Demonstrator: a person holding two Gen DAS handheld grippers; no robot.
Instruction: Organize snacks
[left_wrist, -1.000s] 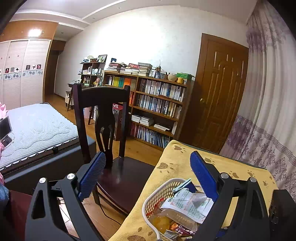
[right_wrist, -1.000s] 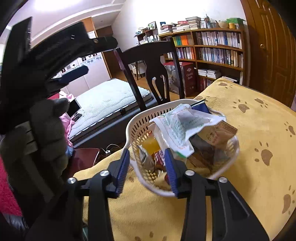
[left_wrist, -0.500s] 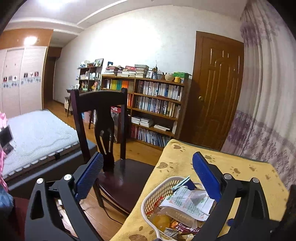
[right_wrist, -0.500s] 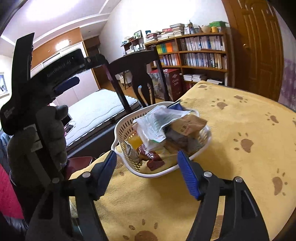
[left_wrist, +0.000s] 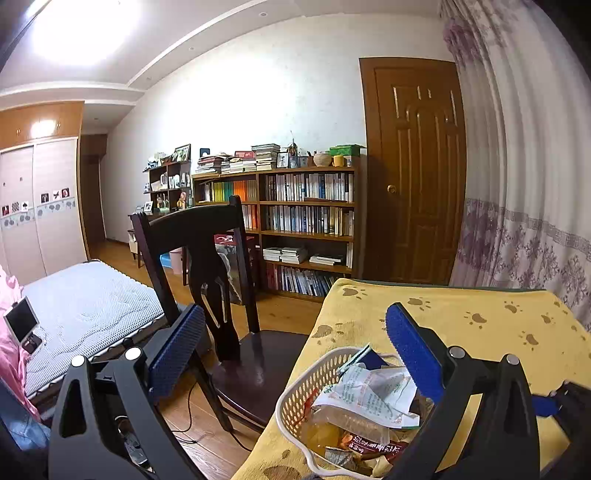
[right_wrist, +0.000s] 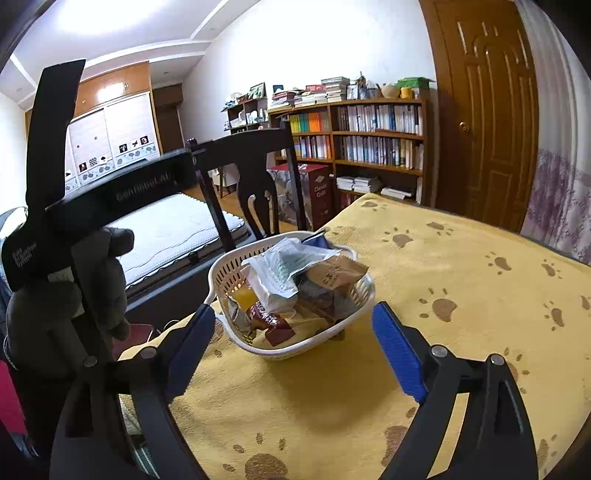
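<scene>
Pulled back from the white snack basket (right_wrist: 295, 291) beside the yellow cloth's (right_wrist: 461, 295) left edge, right gripper (right_wrist: 295, 350) gapes wide, empty, like left gripper (left_wrist: 295, 343); cloth rightward lies bare.

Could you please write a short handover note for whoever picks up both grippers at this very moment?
Left gripper: open, empty, held above the table edge beside the basket.
Right gripper: open, empty, hanging just short of the basket.
Basket sits on the yellow paw-print cloth, heaped with snack packets.
Done: snacks appear gathered in the basket; none seen loose on the cloth.
Left: possibly nothing; check outside these views.
</scene>
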